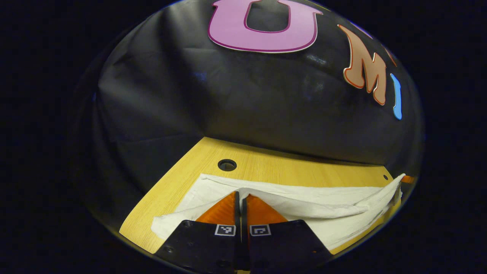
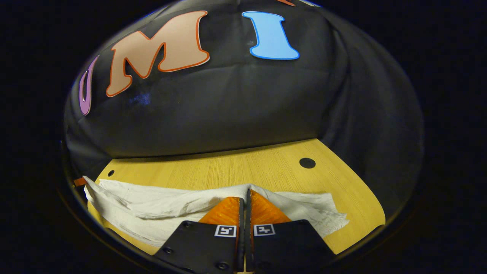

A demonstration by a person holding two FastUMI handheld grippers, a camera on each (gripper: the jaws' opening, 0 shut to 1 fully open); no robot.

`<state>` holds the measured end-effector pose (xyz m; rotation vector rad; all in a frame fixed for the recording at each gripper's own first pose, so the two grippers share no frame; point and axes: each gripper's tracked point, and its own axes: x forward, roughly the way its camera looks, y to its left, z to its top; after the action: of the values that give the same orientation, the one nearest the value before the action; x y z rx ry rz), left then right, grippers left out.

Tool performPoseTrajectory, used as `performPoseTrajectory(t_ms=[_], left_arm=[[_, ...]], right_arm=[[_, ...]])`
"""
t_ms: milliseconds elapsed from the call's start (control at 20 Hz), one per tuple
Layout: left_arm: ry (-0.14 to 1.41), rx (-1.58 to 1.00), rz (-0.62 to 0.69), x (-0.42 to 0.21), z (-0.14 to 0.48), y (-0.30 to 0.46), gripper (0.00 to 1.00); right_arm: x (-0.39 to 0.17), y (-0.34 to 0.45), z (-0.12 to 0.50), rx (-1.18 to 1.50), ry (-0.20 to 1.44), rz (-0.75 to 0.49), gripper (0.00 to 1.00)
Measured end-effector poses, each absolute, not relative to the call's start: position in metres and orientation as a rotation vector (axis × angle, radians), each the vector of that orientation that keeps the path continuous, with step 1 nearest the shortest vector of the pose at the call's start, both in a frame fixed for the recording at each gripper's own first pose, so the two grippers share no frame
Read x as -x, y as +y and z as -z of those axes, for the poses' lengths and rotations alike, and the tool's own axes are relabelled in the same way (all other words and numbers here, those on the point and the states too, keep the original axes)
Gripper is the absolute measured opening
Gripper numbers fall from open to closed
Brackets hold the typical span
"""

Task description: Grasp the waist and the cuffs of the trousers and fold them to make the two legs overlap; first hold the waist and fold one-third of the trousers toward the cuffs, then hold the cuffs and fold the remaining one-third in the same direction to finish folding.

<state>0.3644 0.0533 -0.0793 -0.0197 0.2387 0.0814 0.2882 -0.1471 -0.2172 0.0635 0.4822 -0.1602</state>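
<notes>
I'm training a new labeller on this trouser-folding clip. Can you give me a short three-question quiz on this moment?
1. True or false: the left gripper is pinched shut on the trousers.
2. What do the trousers rest on? A) wooden table B) metal tray C) carpet
3. Fill in: in the right gripper view, the right gripper lifts the cloth's edge into a small ____ at its fingertips.

Key:
1. True; the cloth rises to a peak at its closed tips.
2. A, the table, which has a round hole.
3. Peak; the trousers trail off to the left of that view.
</notes>
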Motion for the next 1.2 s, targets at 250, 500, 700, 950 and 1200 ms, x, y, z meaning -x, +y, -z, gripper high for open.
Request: performPoseTrajectory(t_ms=[250, 500, 700, 950, 1200], left_arm=[[0.286, 0.0, -0.112, -0.408, 0.094, 0.064, 0.0], [0.38, -0.022, -0.161, -0.419, 0.13, 0.074, 0.0], [0.357, -0.004, -0.175, -0.417, 0.118, 0.071, 0.09], [0.306, 0.003, -0.195, -0.395, 0.085, 0.061, 0.83], [0.27, -0.006, -0.173, -0.352, 0.057, 0.046, 0.89]], right_arm=[[-0.329, -0.146, 0.261, -0.056, 0.565, 0.158, 0.03], [-0.345, -0.151, 0.301, -0.151, 0.648, 0.163, 0.11], [-0.347, -0.158, 0.293, -0.195, 0.632, 0.16, 0.33], [-0.316, -0.175, 0.249, -0.194, 0.581, 0.15, 0.92], [-0.259, -0.225, 0.186, -0.168, 0.533, 0.221, 0.92]])
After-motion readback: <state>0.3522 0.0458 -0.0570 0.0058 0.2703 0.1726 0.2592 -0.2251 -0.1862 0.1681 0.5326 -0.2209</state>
